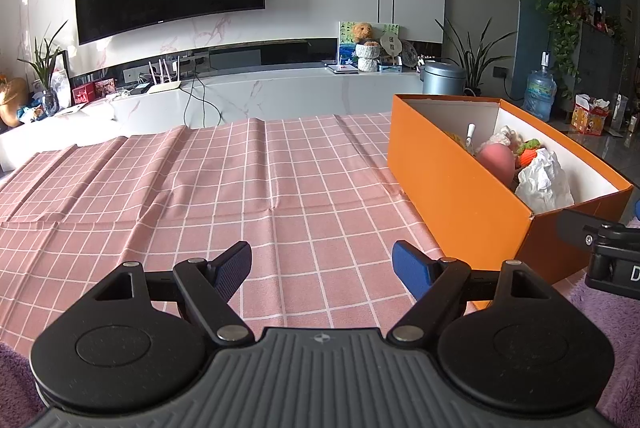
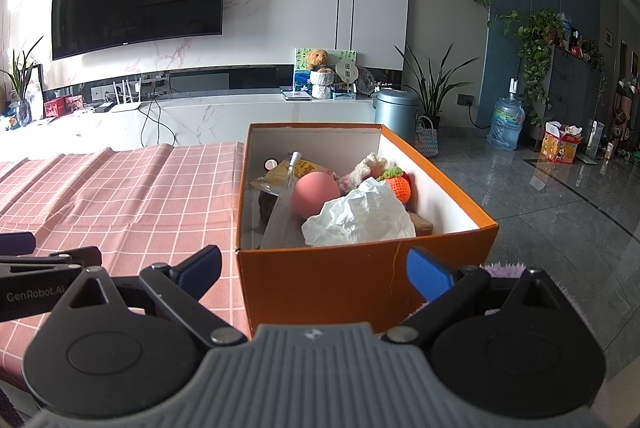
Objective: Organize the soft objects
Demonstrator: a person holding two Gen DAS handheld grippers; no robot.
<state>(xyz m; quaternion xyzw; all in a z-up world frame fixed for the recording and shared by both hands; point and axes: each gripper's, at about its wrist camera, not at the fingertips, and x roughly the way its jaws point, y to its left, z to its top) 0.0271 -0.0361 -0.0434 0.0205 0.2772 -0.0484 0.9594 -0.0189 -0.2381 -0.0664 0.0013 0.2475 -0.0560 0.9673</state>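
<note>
Pink checked cloth [image 1: 200, 196] covers the table across the whole left and centre of the left wrist view, and nothing soft lies loose on the part of it that shows. That suggests the gathering is mostly or wholly done.

At the right of that view, and in the centre of the right wrist view, stands the open orange cardboard box with white inside walls [image 2: 360, 284], set on the cloth at the table's right edge. It holds the collected things: a crumpled white tissue or paper wad [image 2: 360, 216] nearest the camera, a smooth pink ball [image 2: 314, 197] behind it, an orange crocheted fruit with a green top [image 2: 396, 186] to the right, and a cream knitted piece [image 2: 374, 164] at the back. Darker items beneath are too hidden to name.

A strip of fluffy purple rug or fabric [image 1: 600, 312] shows in the lower right; whether it still needs putting away I cannot tell.

Left gripper [image 1: 322, 268] hovers spread over bare cloth, holding nothing. Right gripper [image 2: 314, 274] is also spread and empty, facing the box's near wall.
</note>
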